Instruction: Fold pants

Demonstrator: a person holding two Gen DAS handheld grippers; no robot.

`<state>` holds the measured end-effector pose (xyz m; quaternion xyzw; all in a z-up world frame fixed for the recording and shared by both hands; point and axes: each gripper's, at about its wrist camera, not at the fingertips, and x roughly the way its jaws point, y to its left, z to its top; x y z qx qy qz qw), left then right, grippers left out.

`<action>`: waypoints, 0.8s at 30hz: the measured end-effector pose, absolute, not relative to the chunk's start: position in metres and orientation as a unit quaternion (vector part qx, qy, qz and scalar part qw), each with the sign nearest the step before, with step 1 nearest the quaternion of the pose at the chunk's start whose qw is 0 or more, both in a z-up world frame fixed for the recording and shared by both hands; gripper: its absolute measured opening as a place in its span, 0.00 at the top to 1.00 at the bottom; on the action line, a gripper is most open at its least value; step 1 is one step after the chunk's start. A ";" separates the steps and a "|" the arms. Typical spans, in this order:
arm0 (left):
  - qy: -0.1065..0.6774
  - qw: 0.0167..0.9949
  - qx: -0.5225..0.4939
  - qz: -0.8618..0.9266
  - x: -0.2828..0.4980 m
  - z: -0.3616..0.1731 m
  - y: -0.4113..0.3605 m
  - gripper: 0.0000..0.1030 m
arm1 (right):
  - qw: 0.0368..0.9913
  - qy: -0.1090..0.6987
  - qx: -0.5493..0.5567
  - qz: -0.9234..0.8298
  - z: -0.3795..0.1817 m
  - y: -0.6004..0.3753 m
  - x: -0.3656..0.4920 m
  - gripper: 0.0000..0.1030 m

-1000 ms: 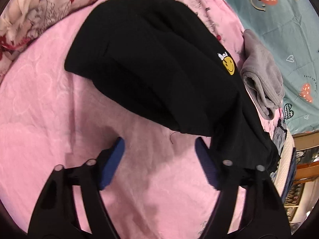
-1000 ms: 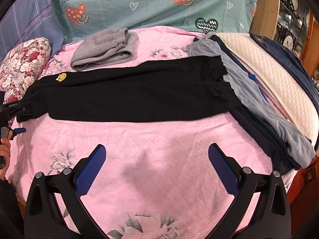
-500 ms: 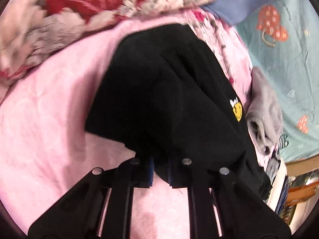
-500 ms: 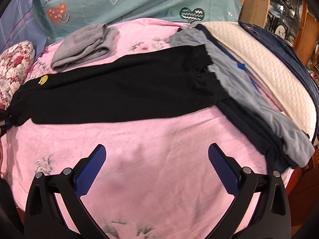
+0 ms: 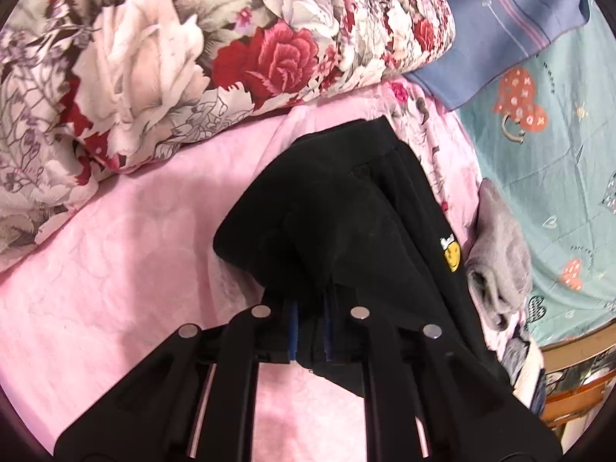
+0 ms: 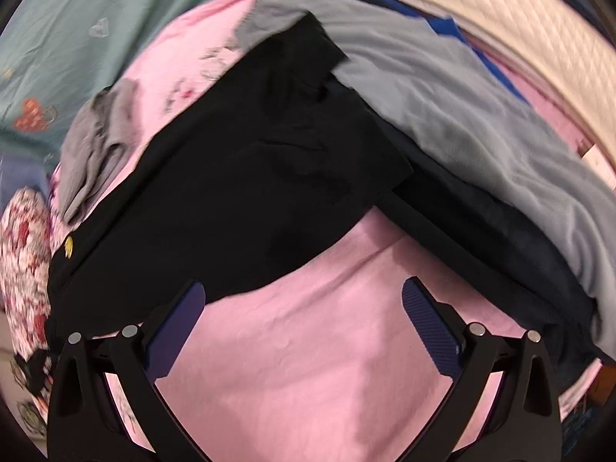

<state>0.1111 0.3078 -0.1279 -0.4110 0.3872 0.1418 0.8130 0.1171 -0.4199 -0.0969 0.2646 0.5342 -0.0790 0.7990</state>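
Black pants (image 6: 246,177) with a small yellow smiley patch (image 5: 451,254) lie stretched across a pink bedsheet (image 6: 308,346). My left gripper (image 5: 310,327) is shut on the pants' waist end, and the black cloth (image 5: 327,215) bunches up and lifts off the sheet ahead of the blue pads. My right gripper (image 6: 302,323) is open above bare sheet, just short of the pants' lower edge near the leg end. Nothing is between its blue pads (image 6: 429,327). The right wrist view is blurred by motion.
A floral quilt (image 5: 154,57) is heaped beyond the waist end. A folded grey garment (image 5: 496,254) lies beside the pants. Grey (image 6: 462,107) and dark navy clothes (image 6: 500,231) overlap the leg end, by a white quilted pad (image 6: 519,30). A teal heart-print sheet (image 5: 558,154) lies behind.
My left gripper went from open beside the pants to shut on the waist edge and has drawn it up. My right gripper swung right and down toward the leg end, staying open.
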 end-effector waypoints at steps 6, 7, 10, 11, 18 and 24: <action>0.397 0.819 -0.385 0.151 0.119 -0.129 0.302 0.90 | 0.807 0.498 0.311 -0.063 -0.120 -0.433 0.140 0.63; 0.397 0.818 -0.389 0.150 0.119 -0.129 0.303 0.90 | 0.798 0.506 0.325 -0.046 -0.126 -0.433 0.145 0.87; 0.390 0.817 -0.396 0.153 0.114 -0.127 0.305 0.90 | 0.795 0.498 0.344 -0.049 -0.130 -0.440 0.142 0.95; 0.387 0.817 -0.397 0.156 0.110 -0.125 0.305 0.90 | 0.798 0.491 0.345 -0.048 -0.124 -0.443 0.136 0.95; 0.371 0.820 -0.395 0.185 0.063 -0.106 0.311 0.91 | 0.823 0.464 0.326 -0.035 -0.062 -0.454 0.076 0.97; 0.401 0.817 -0.376 0.174 0.024 -0.108 0.306 0.90 | 0.805 0.515 0.289 -0.057 -0.094 -0.448 0.036 0.97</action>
